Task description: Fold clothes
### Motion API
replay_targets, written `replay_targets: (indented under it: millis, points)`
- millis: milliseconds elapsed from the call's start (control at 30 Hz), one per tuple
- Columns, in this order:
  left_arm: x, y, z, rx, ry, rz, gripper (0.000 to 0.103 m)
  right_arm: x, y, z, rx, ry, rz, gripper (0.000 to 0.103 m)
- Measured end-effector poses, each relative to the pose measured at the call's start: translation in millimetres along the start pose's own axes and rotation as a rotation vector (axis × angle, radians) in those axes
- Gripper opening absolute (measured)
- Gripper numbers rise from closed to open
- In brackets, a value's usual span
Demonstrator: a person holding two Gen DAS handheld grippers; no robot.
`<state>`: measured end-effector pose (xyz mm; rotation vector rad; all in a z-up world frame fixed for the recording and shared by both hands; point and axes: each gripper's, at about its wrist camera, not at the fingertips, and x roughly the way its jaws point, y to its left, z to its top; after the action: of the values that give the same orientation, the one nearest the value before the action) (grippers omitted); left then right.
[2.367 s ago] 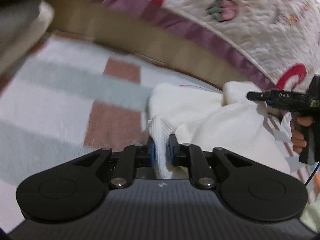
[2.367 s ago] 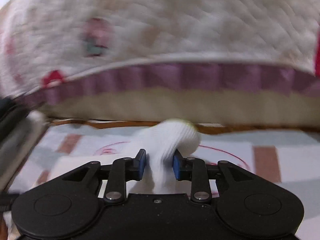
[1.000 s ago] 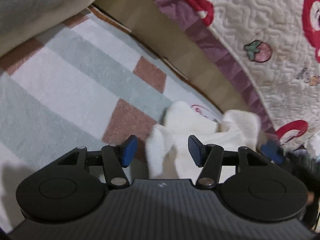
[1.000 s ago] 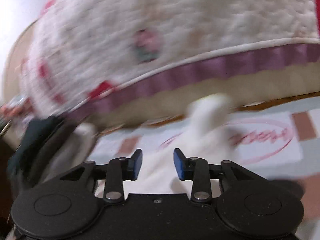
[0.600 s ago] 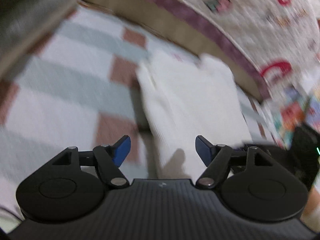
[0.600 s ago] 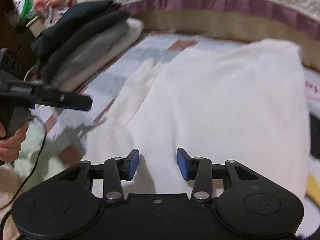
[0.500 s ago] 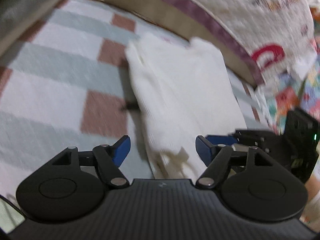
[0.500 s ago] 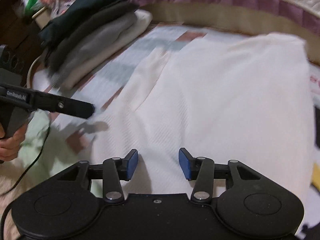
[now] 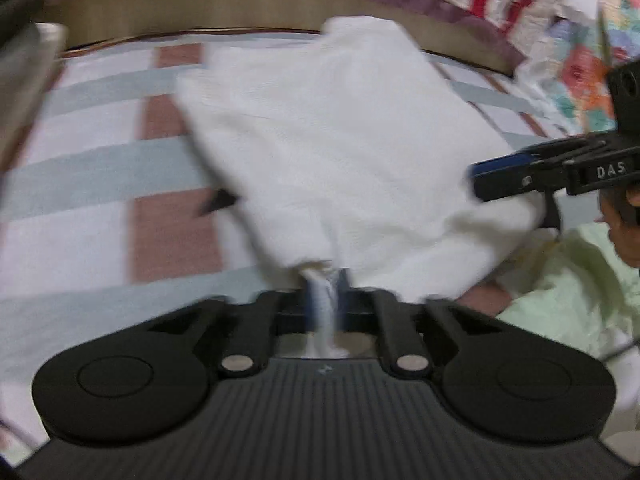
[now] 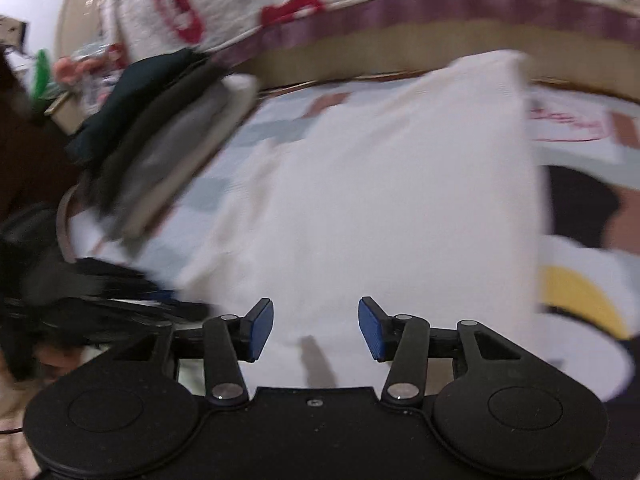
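White garment [image 9: 344,140] is now pinched at its near hem by the left gripper [image 9: 324,304], whose jaws have just closed from wide apart half a second ago onto a bunched tuck of cloth; the right gripper [image 10: 316,328] hovers with jaws spread over the near right edge, pressing nothing, though a little wider than a second ago. That suggests one corner is secured for the next fold and the other is yet to be taken. Beyond both grippers the garment lies flat on the checked blanket [image 9: 100,168]; its long axis runs away toward the quilted bed edge [image 9: 248,4], with folded clothes [image 10: 160,136] stacked to the left.

Matt white knit garment [image 9: 340,128] on soft checked blanket [image 9: 100,168].
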<state>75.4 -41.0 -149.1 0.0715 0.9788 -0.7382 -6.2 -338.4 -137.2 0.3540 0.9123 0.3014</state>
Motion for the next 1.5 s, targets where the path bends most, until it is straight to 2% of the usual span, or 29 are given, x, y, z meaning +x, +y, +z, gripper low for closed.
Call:
replay_targets:
  millis: [67, 100, 167, 233, 267, 333, 433, 467, 533, 567, 600, 667, 733, 800, 900, 967, 1000, 1033, 1067, 1100, 1167, 1233, 1267, 1300, 1367, 1433, 1500]
  points:
    - [-17, 17, -5, -0.105, -0.017, -0.013, 0.003, -2, -12, -10, 0.005, 0.0, -0.032, 0.053]
    - [-19, 20, -10, -0.126, -0.003, 0.009, 0.0, -4, -17, -16, 0.018, -0.006, -0.032, 0.053]
    - [-11, 18, -23, -0.083, 0.07, 0.102, 0.0, -10, -26, -27, 0.037, -0.019, -0.022, 0.052]
    - [-8, 26, -26, -0.167, 0.09, 0.047, 0.0, -20, -33, -34, 0.053, -0.027, -0.011, 0.052]
    - [-10, 29, -24, -0.199, 0.075, 0.025, 0.003, -25, -35, -36, 0.073, -0.027, -0.015, 0.052]
    - [-23, 24, -15, -0.176, -0.014, 0.026, 0.003, -35, -39, -41, 0.115, -0.038, -0.021, 0.052]
    - [-39, 7, -3, -0.094, -0.137, -0.007, 0.023, -50, -50, -51, 0.174, -0.076, -0.018, 0.052]
    - [-43, 0, 0, -0.066, -0.172, -0.022, 0.032, -52, -56, -55, 0.208, -0.083, -0.042, 0.054]
    - [-42, -15, 6, -0.006, -0.203, -0.074, 0.038, -56, -66, -62, 0.275, -0.084, -0.103, 0.057]
    - [-34, -22, 10, 0.019, -0.184, -0.091, 0.041, -57, -70, -65, 0.307, -0.08, -0.138, 0.057]
    - [-25, -30, 14, 0.044, -0.165, -0.108, 0.049, -58, -75, -69, 0.343, -0.086, -0.122, 0.057]
    - [-7, -43, 22, 0.076, -0.118, -0.126, 0.058, -58, -82, -76, 0.424, -0.1, -0.074, 0.057]
    - [20, -35, 22, -0.027, -0.02, -0.047, 0.058, -51, -85, -82, 0.496, -0.095, -0.025, 0.057]
    - [36, -23, 15, -0.093, 0.026, -0.011, 0.058, -42, -82, -89, 0.517, -0.099, 0.016, 0.06]
    - [28, -28, 9, -0.025, 0.043, 0.019, 0.058, -34, -74, -95, 0.493, -0.111, 0.057, 0.061]
    - [25, -28, 2, -0.015, 0.056, 0.027, 0.058, -31, -70, -94, 0.469, -0.078, 0.08, 0.061]
    - [24, -28, -1, -0.005, 0.063, 0.038, 0.058, -30, -69, -96, 0.484, -0.091, 0.084, 0.061]
    - [24, -28, -1, 0.014, 0.069, 0.065, 0.061, -29, -69, -97, 0.5, -0.103, 0.089, 0.061]
    - [25, -26, 1, 0.022, 0.079, 0.097, 0.074, -28, -69, -99, 0.517, -0.117, 0.093, 0.062]
    - [24, -24, 0, 0.015, 0.085, 0.12, 0.08, -26, -70, -101, 0.554, -0.148, 0.102, 0.063]
    - [21, -15, 0, -0.022, 0.082, 0.103, 0.08, -21, -74, -104, 0.628, -0.211, 0.119, 0.065]
    - [12, -9, 1, -0.036, 0.051, 0.083, 0.078, -17, -75, -104, 0.683, -0.275, 0.11, 0.062]
    - [6, -12, 3, -0.018, 0.015, 0.088, 0.078, -15, -72, -103, 0.656, -0.294, 0.096, 0.039]
    - [-2, -15, 4, 0.003, -0.026, 0.09, 0.078, -13, -70, -101, 0.629, -0.313, 0.081, 0.024]
    - [-19, -23, 8, 0.037, -0.133, 0.053, 0.08, -15, -63, -92, 0.58, -0.337, 0.1, 0.023]
    - [-34, -28, 12, 0.034, -0.23, -0.041, 0.08, -23, -58, -78, 0.547, -0.365, 0.135, 0.022]
    - [-42, -36, 16, 0.056, -0.288, -0.125, 0.084, -33, -54, -57, 0.529, -0.389, 0.17, 0.022]
